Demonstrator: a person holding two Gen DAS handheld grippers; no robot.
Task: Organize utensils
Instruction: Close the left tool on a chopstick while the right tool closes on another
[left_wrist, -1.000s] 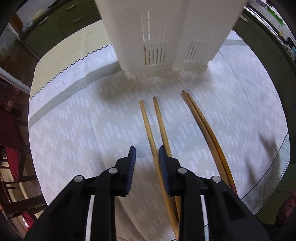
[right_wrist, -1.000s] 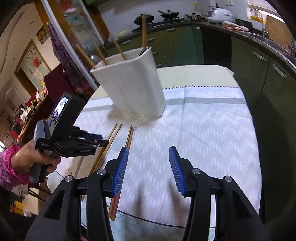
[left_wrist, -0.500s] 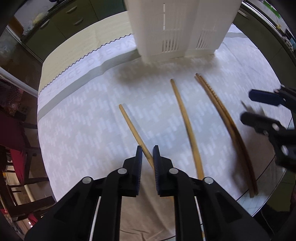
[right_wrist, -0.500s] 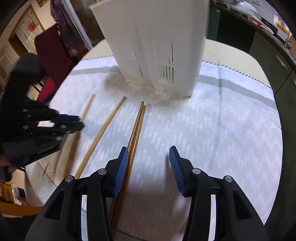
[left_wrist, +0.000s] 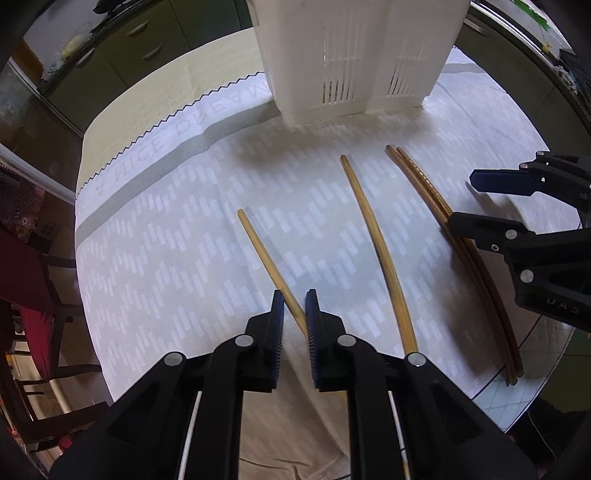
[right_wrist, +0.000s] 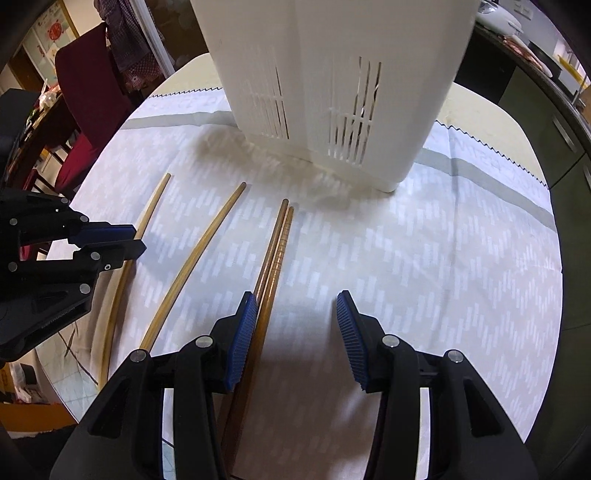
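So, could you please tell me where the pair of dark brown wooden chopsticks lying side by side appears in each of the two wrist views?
Left wrist view: the pair of dark brown wooden chopsticks curves down the right side, partly under the other claw.
Right wrist view: the pair runs up the centre, beside the left blue pad.
Shared landmark: the white slotted plastic utensil holder, top centre in both.
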